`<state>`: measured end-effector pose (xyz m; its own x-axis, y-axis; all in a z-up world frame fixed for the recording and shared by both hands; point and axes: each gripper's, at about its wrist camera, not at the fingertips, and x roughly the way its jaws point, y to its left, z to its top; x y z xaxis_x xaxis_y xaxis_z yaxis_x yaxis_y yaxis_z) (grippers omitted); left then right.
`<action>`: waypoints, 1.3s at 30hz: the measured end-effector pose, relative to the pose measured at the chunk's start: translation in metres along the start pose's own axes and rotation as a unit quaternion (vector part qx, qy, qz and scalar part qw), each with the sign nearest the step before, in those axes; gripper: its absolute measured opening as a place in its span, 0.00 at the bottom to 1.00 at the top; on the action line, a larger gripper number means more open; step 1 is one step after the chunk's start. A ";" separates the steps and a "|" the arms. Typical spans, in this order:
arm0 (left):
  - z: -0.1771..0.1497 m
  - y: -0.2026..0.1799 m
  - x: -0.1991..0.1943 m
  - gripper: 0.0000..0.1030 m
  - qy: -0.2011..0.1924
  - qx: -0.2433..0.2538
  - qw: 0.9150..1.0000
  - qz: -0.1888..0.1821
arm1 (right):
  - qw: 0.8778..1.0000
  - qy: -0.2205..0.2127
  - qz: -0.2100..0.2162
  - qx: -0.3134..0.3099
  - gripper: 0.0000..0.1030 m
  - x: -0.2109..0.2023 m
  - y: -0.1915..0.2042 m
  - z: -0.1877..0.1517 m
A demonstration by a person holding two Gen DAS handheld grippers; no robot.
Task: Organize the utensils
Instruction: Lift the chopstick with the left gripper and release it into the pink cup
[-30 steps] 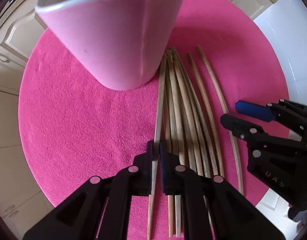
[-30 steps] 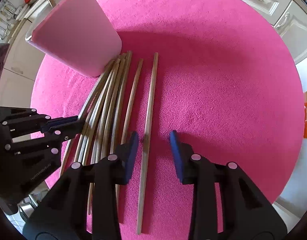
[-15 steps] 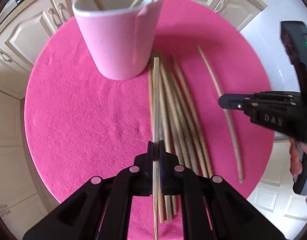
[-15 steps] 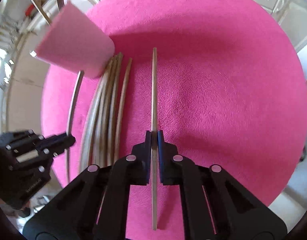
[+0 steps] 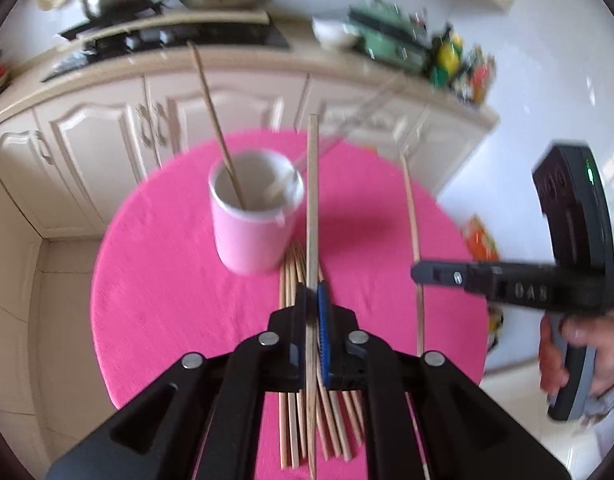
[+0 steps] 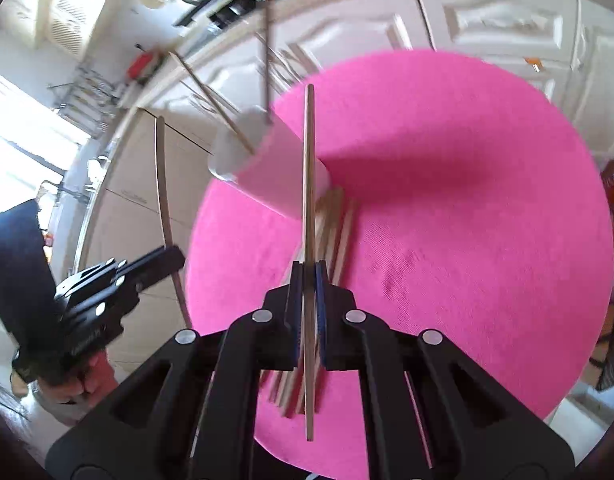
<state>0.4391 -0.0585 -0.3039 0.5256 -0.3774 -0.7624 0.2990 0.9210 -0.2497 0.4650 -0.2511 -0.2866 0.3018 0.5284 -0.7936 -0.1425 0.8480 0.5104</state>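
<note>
The left gripper [image 5: 312,304] is clenched on one chopstick [image 5: 312,200], which stands up between its pads and reaches above the cup [image 5: 253,232] in the left wrist view. The right gripper [image 6: 308,280] is also clenched on a chopstick [image 6: 309,168], held the same way, with both ends free.

The pink cup stands on the round pink mat [image 5: 167,280], near its far side. At least one chopstick [image 5: 217,128] already leans inside it (a second one is blurred, so I cannot count them surely). The other chopsticks lie in a pile [image 5: 295,420] on the mat, just beside the foot of the cup, under the left gripper.

From the left wrist view, the right gripper [image 5: 421,273] is at the right side, above the mat edge, and a hand [image 5: 575,360] holds its handle. From the right wrist view, the left gripper [image 6: 169,258] is at the left, beyond the mat edge. White cabinets [image 5: 87,148] stand behind the mat.
</note>
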 end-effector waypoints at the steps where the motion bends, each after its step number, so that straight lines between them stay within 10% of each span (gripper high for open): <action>1: -0.008 0.011 -0.011 0.05 -0.013 -0.006 1.000 -0.003 | 1.000 -0.006 0.005 -0.003 0.06 -0.007 -0.002 0.001; 9: 0.040 0.025 -0.049 0.05 -0.168 -0.045 0.985 0.022 | 0.991 -0.122 0.029 -0.043 0.06 -0.051 0.042 0.035; 18: 0.093 0.042 -0.042 0.05 -0.251 -0.055 0.965 0.048 | 0.970 -0.226 -0.003 -0.085 0.06 -0.042 0.077 0.085; 25: 0.109 0.052 -0.019 0.05 -0.274 -0.063 0.959 0.047 | 0.963 -0.260 -0.016 -0.073 0.06 -0.028 0.078 0.105; 39: 0.084 0.063 0.031 0.05 -0.225 -0.056 0.971 0.056 | 0.960 -0.256 -0.048 -0.101 0.06 0.009 0.074 0.098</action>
<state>0.5411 -0.0205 -0.2936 0.8521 -0.2555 -0.4568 0.1444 0.9537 -0.2640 0.5499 -0.1880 -0.2235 0.7393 0.4023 -0.5400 -0.2549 0.9095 0.3285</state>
